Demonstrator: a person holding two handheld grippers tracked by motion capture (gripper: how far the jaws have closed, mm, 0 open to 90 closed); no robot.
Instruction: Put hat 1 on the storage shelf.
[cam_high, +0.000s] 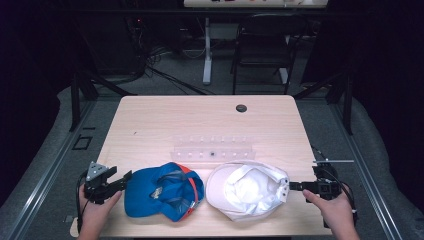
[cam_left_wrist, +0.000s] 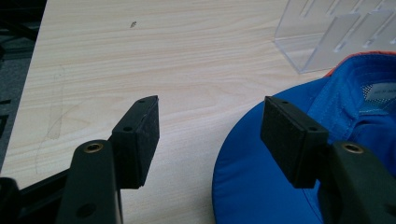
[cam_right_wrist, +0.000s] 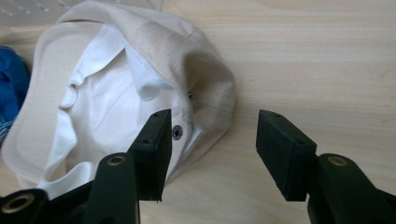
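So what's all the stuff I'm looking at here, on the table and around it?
blue cap: one, blue with orange trim, upside down, near edge of the table, left of centre
white cap: one, off-white, upside down, near edge, beside the blue one
clear rack: one, see-through plastic with slots, behind the caps
table: one, light wood, with a dark round hole near its far edge
chair: one, dark, on the floor beyond the table
left gripper: one, black, jaws open, at the blue cap's brim
right gripper: one, black, jaws open, at the white cap's edge
hands: two, one holding each gripper
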